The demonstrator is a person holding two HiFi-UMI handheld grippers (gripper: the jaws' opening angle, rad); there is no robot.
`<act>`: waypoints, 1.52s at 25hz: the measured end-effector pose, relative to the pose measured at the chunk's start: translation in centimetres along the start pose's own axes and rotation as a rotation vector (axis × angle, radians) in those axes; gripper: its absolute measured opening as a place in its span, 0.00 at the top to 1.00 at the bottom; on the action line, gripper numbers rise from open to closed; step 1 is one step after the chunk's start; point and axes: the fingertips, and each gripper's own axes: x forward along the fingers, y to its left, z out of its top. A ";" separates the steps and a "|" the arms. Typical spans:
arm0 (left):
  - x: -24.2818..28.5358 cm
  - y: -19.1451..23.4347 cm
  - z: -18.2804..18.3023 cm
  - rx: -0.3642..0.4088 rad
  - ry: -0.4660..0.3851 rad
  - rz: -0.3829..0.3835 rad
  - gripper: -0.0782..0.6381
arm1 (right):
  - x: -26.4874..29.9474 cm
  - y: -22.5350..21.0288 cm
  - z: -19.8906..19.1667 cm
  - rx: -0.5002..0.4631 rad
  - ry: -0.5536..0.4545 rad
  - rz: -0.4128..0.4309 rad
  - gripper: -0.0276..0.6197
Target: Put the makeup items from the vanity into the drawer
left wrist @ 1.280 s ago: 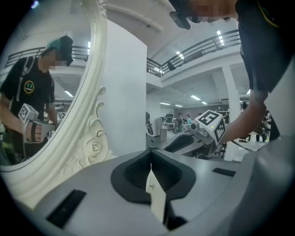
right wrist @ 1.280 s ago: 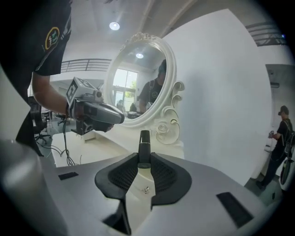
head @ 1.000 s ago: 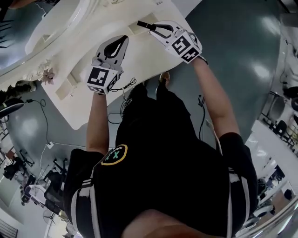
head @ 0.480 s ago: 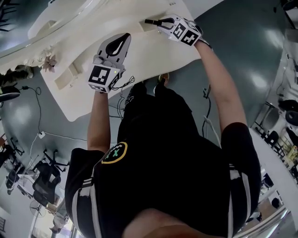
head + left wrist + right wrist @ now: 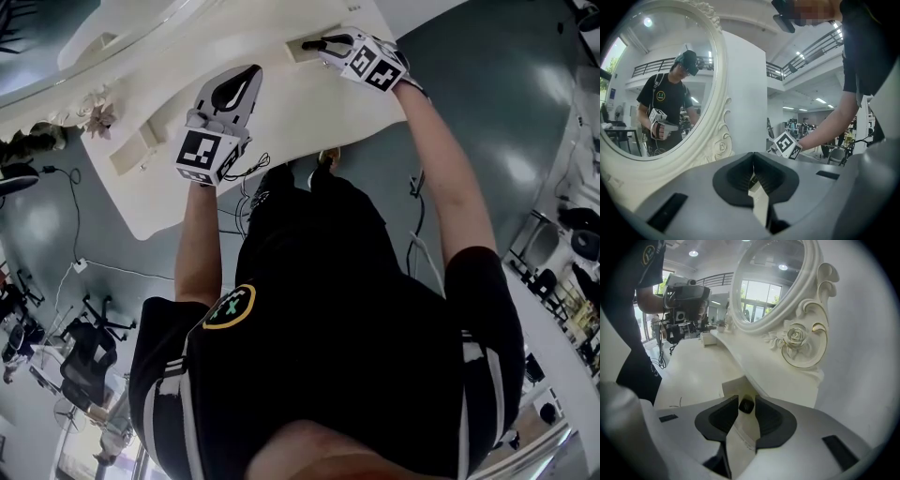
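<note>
Head view shows the person in a black T-shirt [image 5: 328, 309] leaning over the white carved vanity table [image 5: 281, 112], one gripper in each hand. The right gripper [image 5: 328, 44] sits at about 1 o'clock in that picture, at the vanity's back edge, pointing down and away. Between its fingers is a slim black makeup stick [image 5: 309, 43], whose free end pokes out toward 9 o'clock over a small open white drawer [image 5: 296, 52].

From the right gripper view, the right gripper [image 5: 747, 398] has its jaws only a little apart. They have just been opening slightly, yet the makeup stick [image 5: 746, 406] is seen end-on between the pads, and both pads seem to touch it. The drawer [image 5: 732, 386] lies directly beyond the fingertips, toward 11 o'clock of the stick. Above, at 12 to 1 o'clock, rises the oval mirror in a white scrolled frame [image 5: 768, 277] with a gold-edged rose ornament [image 5: 794, 336].

The left gripper [image 5: 251, 75] hovers over the tabletop at about 11 o'clock in the head view, well apart from the right one. In the left gripper view, the left gripper [image 5: 753, 155] has its jaws closed tip to tip, with nothing between them. The mirror [image 5: 656, 84] fills the 9 to 11 o'clock side, reflecting the person.
</note>
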 end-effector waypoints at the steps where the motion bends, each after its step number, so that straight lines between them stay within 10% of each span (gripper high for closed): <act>1: 0.1 0.0 0.0 0.000 -0.001 0.001 0.86 | -0.1 -0.1 0.0 0.009 -0.006 -0.001 0.73; 18: 2.5 -0.5 2.0 0.044 -0.024 -0.068 0.86 | -8.5 -0.5 6.7 0.111 -0.290 -0.178 0.69; 38: 2.8 -3.5 5.0 0.038 -0.104 -0.202 0.86 | -18.7 4.4 12.0 0.297 -0.645 -0.460 0.92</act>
